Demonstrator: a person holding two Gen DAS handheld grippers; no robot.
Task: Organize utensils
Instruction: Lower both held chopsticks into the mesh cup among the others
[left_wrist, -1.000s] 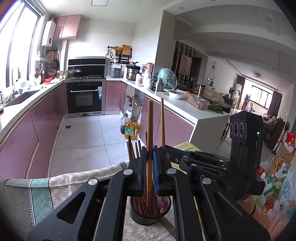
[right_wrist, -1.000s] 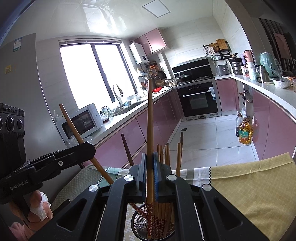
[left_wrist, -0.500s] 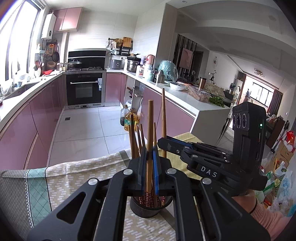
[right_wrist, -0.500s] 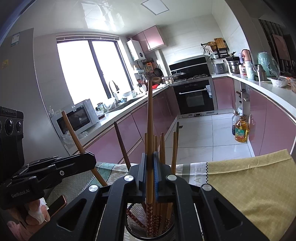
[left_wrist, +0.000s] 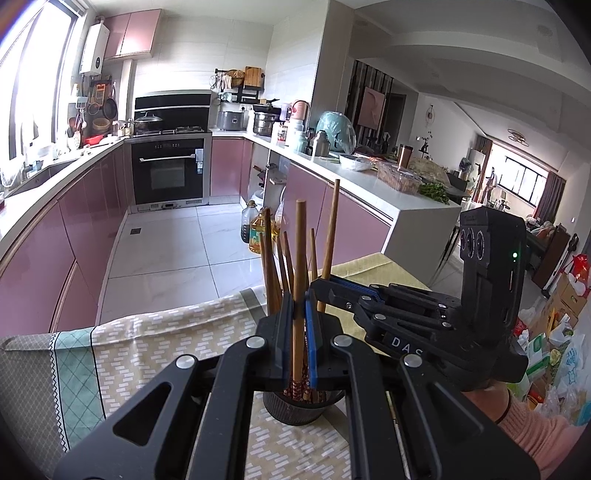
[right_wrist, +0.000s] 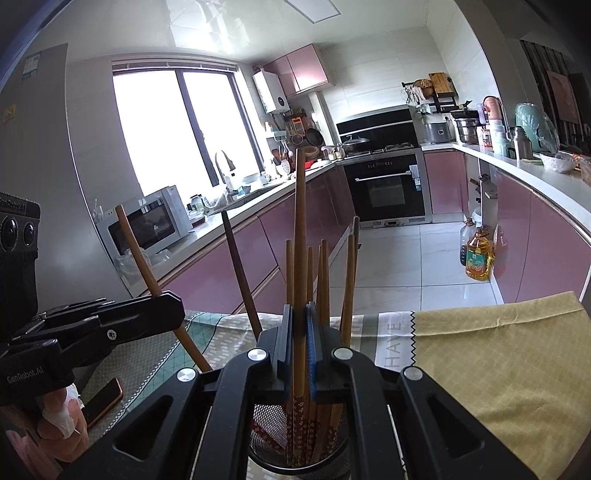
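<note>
Both tongs are clamping one long brown wooden chopstick each, the left tongs (left_wrist: 300, 325) and right tongs (right_wrist: 299, 332), tips lowering into the black mesh holder (right_wrist: 299, 458) on the cloth-covered desk (right_wrist: 480, 354); most chopsticks (right_wrist: 325, 280) are already standing inside, so releasing appears all that is remaining.

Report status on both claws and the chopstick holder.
Left claw shut on a chopstick. Right claw shut on another chopstick. Both tips down in black mesh holder. Nothing blocking.
</note>
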